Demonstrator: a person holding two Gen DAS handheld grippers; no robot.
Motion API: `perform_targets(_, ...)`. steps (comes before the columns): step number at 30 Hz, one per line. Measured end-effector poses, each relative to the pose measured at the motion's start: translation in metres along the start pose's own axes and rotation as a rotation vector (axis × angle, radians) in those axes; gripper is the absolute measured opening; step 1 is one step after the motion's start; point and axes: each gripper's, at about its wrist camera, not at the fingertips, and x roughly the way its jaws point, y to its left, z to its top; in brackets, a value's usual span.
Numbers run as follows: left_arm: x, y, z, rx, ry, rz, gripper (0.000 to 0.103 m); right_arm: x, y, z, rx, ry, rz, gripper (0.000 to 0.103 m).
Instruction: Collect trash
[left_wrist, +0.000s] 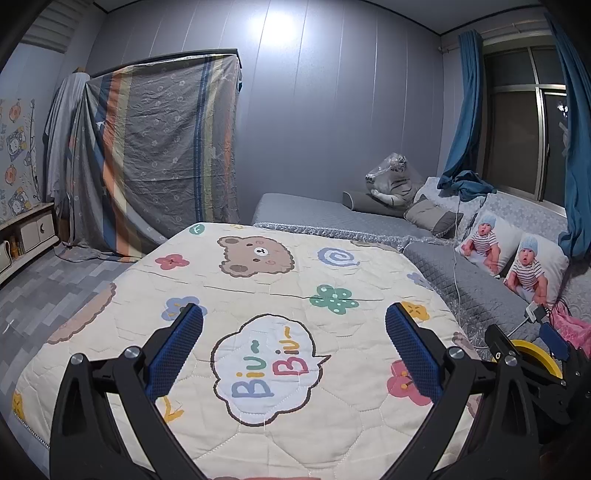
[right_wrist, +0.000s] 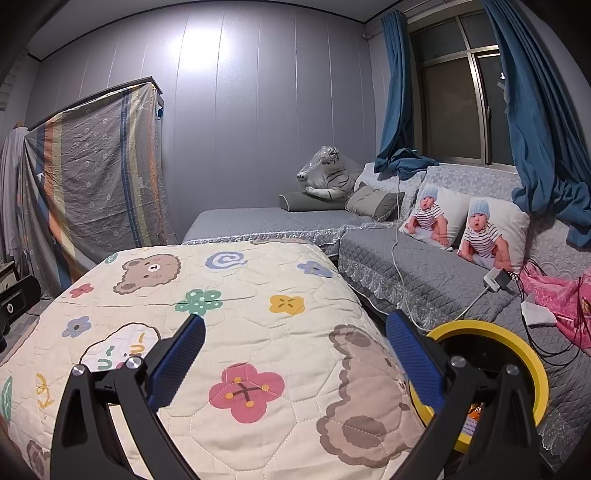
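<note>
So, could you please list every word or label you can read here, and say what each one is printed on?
"Biu~ Biu~": in the white speech bubble printed on the cream quilted cartoon bedcover.
Orange marks near the bedcover's lower left edge: cut off by the left tool, unreadable.
Cartoon wall poster: too blurred to read.

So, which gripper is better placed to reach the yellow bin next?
The right gripper. The yellow bin sits just beside its right finger, while the left gripper is over the middle of the quilt, farther away. Both are open and empty.
</note>
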Motion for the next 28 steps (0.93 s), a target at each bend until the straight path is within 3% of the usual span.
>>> perform_targets(28, 0.011, 0.000, -0.005, 0.020, 0.017, -0.019, 0.095, 0.006, -0.001, -0.009, 0.014, 0.027, 0.000, 0.095)
